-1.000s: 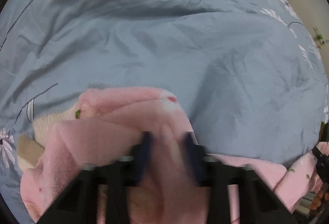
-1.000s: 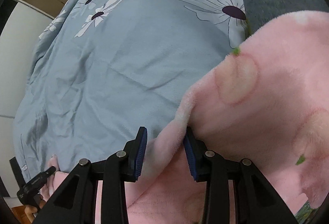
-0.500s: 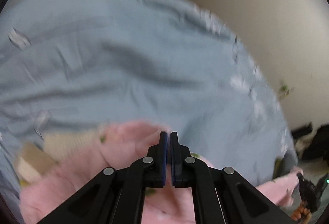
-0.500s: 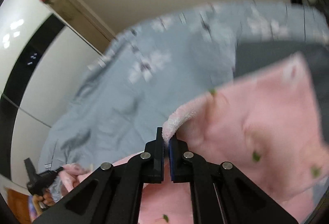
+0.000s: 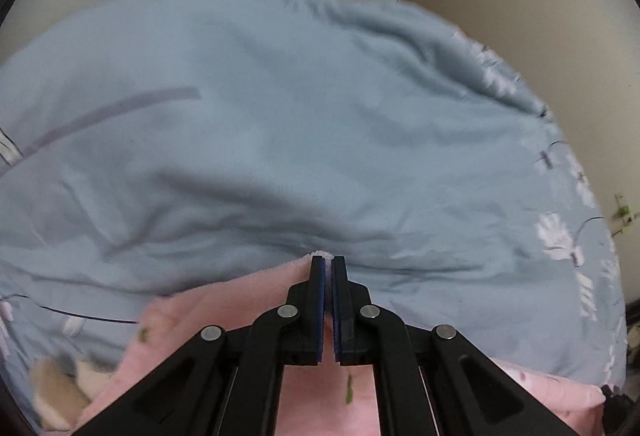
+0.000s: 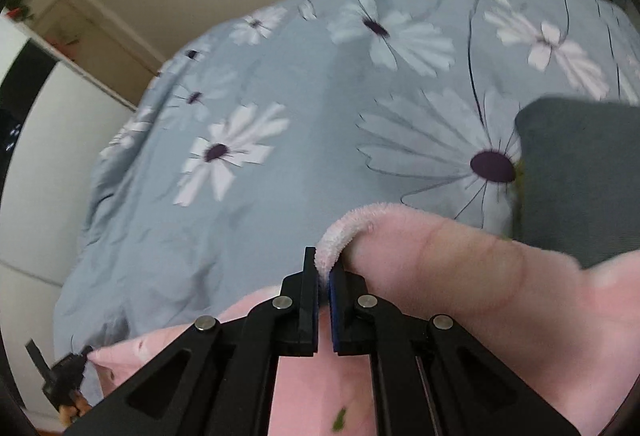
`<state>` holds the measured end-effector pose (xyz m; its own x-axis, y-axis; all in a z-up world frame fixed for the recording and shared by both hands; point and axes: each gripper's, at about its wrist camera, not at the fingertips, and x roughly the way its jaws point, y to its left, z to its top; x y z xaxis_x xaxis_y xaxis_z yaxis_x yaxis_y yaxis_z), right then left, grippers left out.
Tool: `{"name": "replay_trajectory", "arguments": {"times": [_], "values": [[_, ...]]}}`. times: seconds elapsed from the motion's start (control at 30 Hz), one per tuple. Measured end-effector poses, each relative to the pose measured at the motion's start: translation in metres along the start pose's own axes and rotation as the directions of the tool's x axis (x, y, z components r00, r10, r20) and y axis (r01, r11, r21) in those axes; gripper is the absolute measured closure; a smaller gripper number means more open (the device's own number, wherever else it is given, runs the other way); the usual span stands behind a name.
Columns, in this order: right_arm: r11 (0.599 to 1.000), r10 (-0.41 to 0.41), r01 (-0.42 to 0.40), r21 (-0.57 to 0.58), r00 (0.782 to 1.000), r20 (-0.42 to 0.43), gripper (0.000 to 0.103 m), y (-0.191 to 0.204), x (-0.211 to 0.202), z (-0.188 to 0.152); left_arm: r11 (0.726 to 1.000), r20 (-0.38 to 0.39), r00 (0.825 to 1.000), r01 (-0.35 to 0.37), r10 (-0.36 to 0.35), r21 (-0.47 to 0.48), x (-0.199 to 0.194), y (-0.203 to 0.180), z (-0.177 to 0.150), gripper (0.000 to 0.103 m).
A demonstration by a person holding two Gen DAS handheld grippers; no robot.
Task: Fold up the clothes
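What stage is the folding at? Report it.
Done: both edges of the pink fleece garment are gripped, left gripper and right gripper shut on it. In hand: it hangs lifted over the blue floral bedding. Left: no finished fold shows yet.

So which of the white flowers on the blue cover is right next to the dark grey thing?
The biggest flower, the one with the dark purple middle. Its centre sits right beside the grey cushion, just above the pink cloth. The other flowers are further off.

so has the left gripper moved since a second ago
Yes. The left gripper, shut on the pink garment, has lifted and tilted up from the blue bedspread; the wall now shows.
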<state>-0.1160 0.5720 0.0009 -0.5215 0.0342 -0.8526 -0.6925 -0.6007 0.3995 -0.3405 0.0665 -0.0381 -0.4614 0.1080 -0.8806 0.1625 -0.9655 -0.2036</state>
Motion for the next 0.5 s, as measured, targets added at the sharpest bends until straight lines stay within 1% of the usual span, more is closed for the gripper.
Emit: {"name": "replay_trajectory", "arguments": {"times": [0.03,0.1,0.17,0.2,0.23,0.3,0.37,0.43,0.47,0.5], "values": [[1.000,-0.012,0.012,0.010,1.000,-0.009,0.098,-0.001,0.006,-0.001,1.000,-0.016,1.000,0.006,-0.006,-0.015,0.007,0.002,-0.001,0.100],[1.000,-0.027,0.027,-0.015,1.000,-0.011,0.095,0.002,0.011,0.000,0.999,-0.047,0.999,0.018,-0.020,-0.045,0.022,0.006,-0.004,0.100],[1.000,-0.011,0.010,-0.028,1.000,-0.006,0.093,0.004,0.008,0.002,0.998,-0.063,0.997,0.040,-0.042,-0.046,0.022,0.006,-0.008,0.099],[0.999,0.007,-0.007,-0.035,1.000,-0.005,0.087,0.004,0.004,0.003,0.998,-0.071,0.996,0.051,-0.054,-0.043,0.020,0.006,-0.010,0.097],[0.999,0.026,-0.026,-0.039,1.000,0.000,0.070,0.004,-0.002,0.003,0.997,-0.079,0.995,0.063,-0.066,-0.039,0.018,0.006,-0.012,0.097],[0.996,0.067,-0.066,-0.052,0.998,0.011,0.054,0.004,-0.020,0.001,0.995,-0.091,0.991,0.095,-0.098,-0.035,0.010,0.007,-0.012,0.096],[0.988,0.123,-0.121,-0.096,0.992,0.019,0.054,0.006,-0.048,-0.005,0.990,-0.113,0.984,0.135,-0.139,-0.042,-0.004,0.011,-0.017,0.094],[0.980,0.142,-0.134,-0.146,0.989,0.049,0.054,-0.004,-0.086,-0.017,0.984,-0.115,0.978,0.172,-0.175,-0.034,-0.027,0.016,-0.023,0.092],[0.976,0.151,-0.139,-0.170,0.986,0.064,0.054,-0.009,-0.106,-0.023,0.982,-0.115,0.975,0.186,-0.188,-0.022,-0.039,0.017,-0.026,0.089],[0.970,0.161,-0.143,-0.195,0.984,0.078,0.054,-0.014,-0.125,-0.030,0.980,-0.116,0.973,0.200,-0.200,-0.011,-0.052,0.019,-0.029,0.083]]}}
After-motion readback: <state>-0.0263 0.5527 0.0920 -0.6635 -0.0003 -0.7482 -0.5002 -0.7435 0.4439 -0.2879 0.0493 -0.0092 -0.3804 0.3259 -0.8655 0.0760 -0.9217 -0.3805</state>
